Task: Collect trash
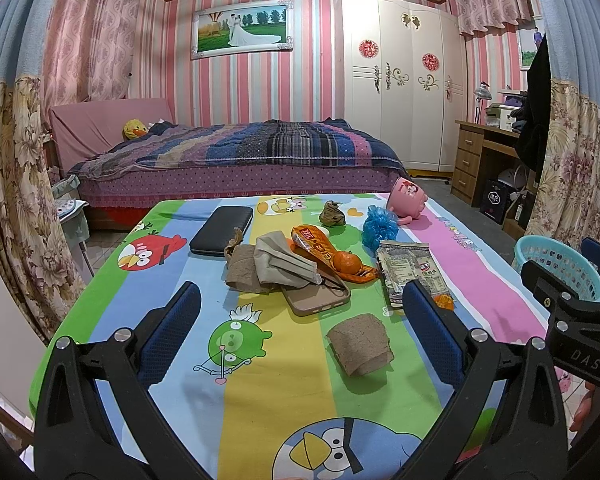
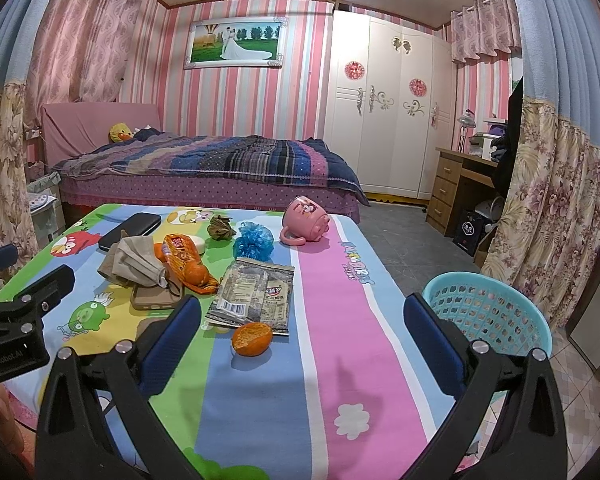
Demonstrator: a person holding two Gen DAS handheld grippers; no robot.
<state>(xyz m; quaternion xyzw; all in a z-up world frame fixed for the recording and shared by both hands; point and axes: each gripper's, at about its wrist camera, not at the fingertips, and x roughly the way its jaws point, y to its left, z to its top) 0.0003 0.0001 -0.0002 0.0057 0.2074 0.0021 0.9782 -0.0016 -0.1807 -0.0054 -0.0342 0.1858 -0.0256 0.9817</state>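
Observation:
A table with a cartoon-bird cloth [image 1: 260,392] [image 2: 332,320] holds scattered trash. A brown paper roll [image 1: 360,349] lies just ahead of my open, empty left gripper [image 1: 300,320]. A grey snack wrapper [image 1: 410,270] [image 2: 256,298], an orange wrapper [image 1: 320,252] [image 2: 184,256], a blue plastic wad [image 1: 378,222] [image 2: 254,240] and a crumpled brown wad [image 1: 332,214] [image 2: 220,228] lie further back. An orange peel [image 2: 252,338] sits just ahead of my open, empty right gripper [image 2: 302,320]. A teal mesh basket [image 1: 560,266] [image 2: 488,316] stands off the table's right edge.
A phone in a tan case [image 1: 316,298] [image 2: 152,298], a grey face mask [image 1: 284,260] [image 2: 140,260], a tangerine [image 1: 348,262], a black wallet [image 1: 222,230] [image 2: 130,230] and a tipped pink mug [image 1: 410,200] [image 2: 306,220] are on the table. A bed [image 1: 240,160] stands behind.

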